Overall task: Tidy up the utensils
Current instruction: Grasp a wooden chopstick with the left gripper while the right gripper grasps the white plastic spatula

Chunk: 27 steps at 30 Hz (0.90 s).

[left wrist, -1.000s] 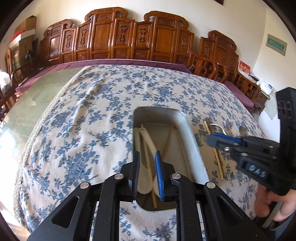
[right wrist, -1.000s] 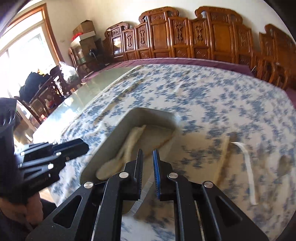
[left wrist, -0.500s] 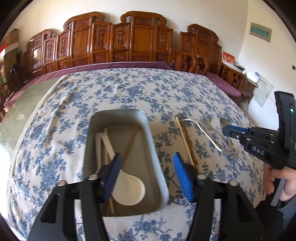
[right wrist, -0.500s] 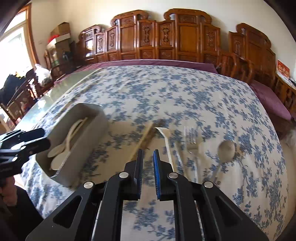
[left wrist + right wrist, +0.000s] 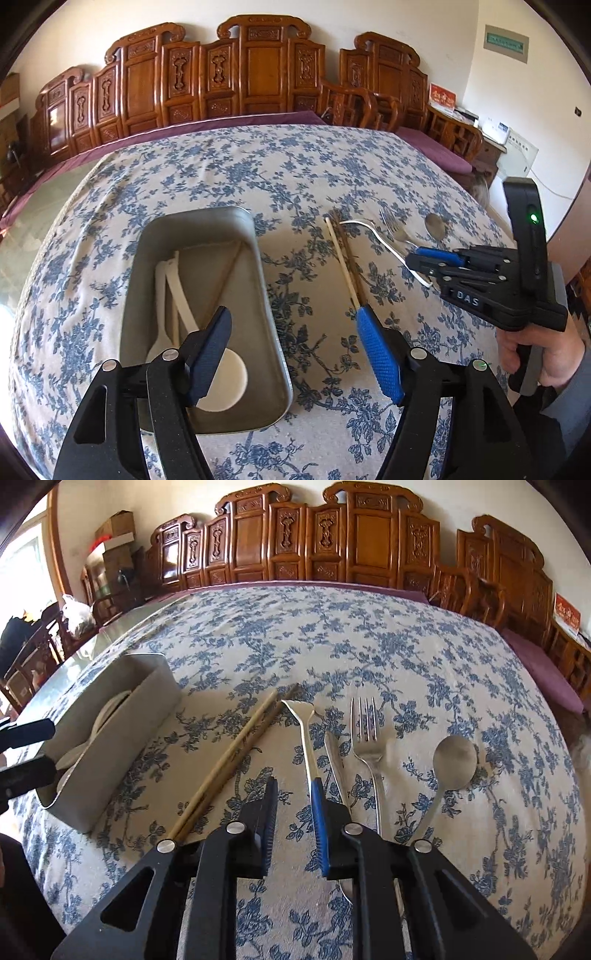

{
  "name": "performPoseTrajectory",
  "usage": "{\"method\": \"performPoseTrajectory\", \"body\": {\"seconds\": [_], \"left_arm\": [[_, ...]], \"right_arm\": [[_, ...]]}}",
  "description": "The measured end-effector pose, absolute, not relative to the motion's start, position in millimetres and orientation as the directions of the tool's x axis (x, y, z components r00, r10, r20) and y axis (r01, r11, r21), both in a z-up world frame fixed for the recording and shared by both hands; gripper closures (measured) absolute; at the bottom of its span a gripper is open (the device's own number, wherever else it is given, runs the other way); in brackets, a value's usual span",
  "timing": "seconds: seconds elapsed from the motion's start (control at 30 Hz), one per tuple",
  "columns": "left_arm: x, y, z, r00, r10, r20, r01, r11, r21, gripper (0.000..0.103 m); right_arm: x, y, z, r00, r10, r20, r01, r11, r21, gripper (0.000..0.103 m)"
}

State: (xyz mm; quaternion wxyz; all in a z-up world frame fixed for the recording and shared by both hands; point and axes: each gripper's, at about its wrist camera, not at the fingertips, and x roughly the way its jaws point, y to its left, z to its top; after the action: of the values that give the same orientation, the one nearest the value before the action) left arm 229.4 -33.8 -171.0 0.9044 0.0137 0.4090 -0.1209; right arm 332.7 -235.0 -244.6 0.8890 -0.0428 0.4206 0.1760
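Left gripper jaws wide apart over tray, empty, right gripper jaws slightly parted, empty, chopsticks and fork lying lengthwise ahead, handles partly hidden.

We see a grey rectangular metal tray holding two white plastic spoons and a wooden chopstick. At its 3 o'clock on the cloth lie paired wooden chopsticks, a white-handled utensil, a steel fork and a steel spoon, laid roughly parallel.
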Motion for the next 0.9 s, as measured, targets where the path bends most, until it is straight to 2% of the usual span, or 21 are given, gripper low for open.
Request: {"method": "performPoseTrajectory", "body": {"seconds": [0.43, 0.6, 0.83, 0.9], "left_arm": [[234, -53, -182, 0.612, -0.209, -0.763, 0.244, 0.967, -0.068, 0.036], [237, -58, -185, 0.603, -0.217, -0.767, 0.244, 0.966, -0.082, 0.036], [238, -70, -192, 0.594, -0.219, -0.774, 0.255, 0.964, -0.077, 0.037], [238, -73, -195, 0.587, -0.222, -0.779, 0.263, 0.962, -0.077, 0.042]], "right_arm": [[360, -234, -266, 0.537, 0.204, -0.818, -0.315, 0.949, 0.030, 0.083], [355, -226, -268, 0.541, 0.188, -0.820, -0.344, 0.939, -0.012, 0.092], [347, -231, -252, 0.554, 0.239, -0.797, -0.342, 0.939, 0.044, 0.092], [345, -233, -247, 0.561, 0.253, -0.788, -0.343, 0.938, 0.057, 0.092]]}}
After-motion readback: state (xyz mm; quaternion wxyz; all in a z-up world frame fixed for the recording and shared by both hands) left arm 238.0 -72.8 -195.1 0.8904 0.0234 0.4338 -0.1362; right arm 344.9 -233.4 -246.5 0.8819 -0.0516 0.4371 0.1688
